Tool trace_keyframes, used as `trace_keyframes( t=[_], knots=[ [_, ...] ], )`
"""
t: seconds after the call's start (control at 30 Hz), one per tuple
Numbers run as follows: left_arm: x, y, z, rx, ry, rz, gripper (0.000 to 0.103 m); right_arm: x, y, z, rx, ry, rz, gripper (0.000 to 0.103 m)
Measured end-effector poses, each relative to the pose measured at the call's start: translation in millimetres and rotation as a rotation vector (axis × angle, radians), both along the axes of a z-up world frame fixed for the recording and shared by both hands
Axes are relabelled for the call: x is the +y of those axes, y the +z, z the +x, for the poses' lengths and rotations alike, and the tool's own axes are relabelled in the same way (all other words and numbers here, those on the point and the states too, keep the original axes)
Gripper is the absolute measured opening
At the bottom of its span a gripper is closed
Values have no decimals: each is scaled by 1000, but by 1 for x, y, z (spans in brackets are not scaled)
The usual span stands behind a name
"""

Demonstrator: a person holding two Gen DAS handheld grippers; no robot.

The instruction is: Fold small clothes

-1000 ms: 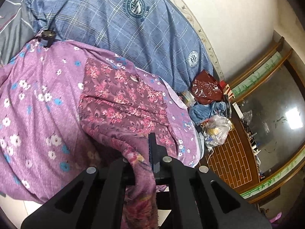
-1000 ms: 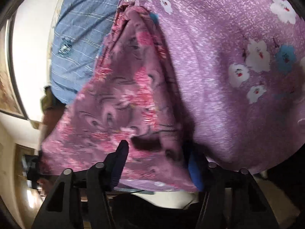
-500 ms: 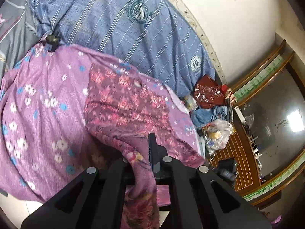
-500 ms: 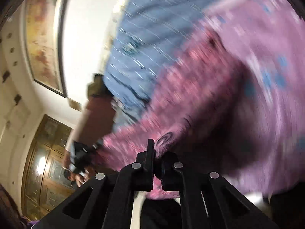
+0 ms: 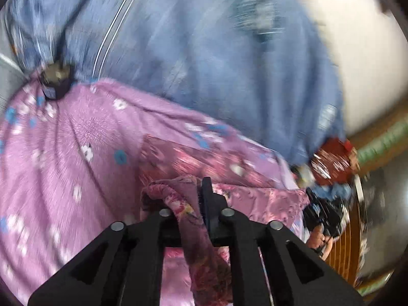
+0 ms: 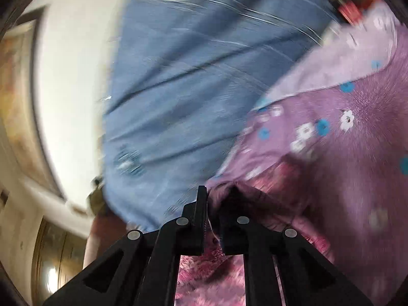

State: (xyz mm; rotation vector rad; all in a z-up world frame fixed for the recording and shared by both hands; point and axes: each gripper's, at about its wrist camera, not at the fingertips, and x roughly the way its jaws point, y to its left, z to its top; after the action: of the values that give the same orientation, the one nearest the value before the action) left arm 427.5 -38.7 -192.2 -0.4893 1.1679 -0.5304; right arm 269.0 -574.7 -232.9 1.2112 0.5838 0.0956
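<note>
A small dark-pink floral garment (image 5: 193,158) lies on a purple flowered bedspread (image 5: 76,153). My left gripper (image 5: 188,199) is shut on one edge of the garment, and the cloth hangs down between its fingers. My right gripper (image 6: 214,204) is shut on another edge of the same garment (image 6: 278,178), which bunches at its tips. In the left wrist view the right gripper (image 5: 323,214) shows at the right, with the garment stretched between the two. Both views are blurred by motion.
A blue checked quilt (image 5: 204,51) covers the bed beyond the bedspread, also in the right wrist view (image 6: 191,89). A small dark object (image 5: 54,81) sits on the bedspread's far left. A red bag (image 5: 331,163) lies at the bed's far edge. White wall behind (image 6: 71,89).
The right gripper shut on the garment edge a second ago. Both grippers have since carried the garment forward toward the blue quilt, doubling it over itself.
</note>
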Motion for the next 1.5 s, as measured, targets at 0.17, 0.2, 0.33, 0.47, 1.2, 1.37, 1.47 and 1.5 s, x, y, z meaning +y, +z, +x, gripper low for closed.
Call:
trace_keyframes(
  t=[0.17,0.2,0.33,0.47,1.2,1.37,1.47,1.5],
  knots=[
    [29,-64,41,106,205,-90,54,-33,-61,38,61,-82,96,47],
    [35,-65,43,101,225,-107,56,-40,-62,34,31,-102,80,49],
    [67,-56,33,19,271,-165,58,-66,-52,5,-71,-201,102,57],
    [68,-38,-10,-42,148,-139,58,-32,-23,-8,-31,23,-81,52],
    [-52,-48,-16,-135,0,232,58,79,11,92,30,159,-507,40],
    [-16,-67,-33,-70,67,215,58,57,-6,8,127,215,-502,40],
    [0,-73,-57,-70,45,288,58,45,-29,-17,174,267,-426,41],
    [5,-77,-64,-55,41,287,58,40,-41,-19,237,263,-434,40]
  ],
)
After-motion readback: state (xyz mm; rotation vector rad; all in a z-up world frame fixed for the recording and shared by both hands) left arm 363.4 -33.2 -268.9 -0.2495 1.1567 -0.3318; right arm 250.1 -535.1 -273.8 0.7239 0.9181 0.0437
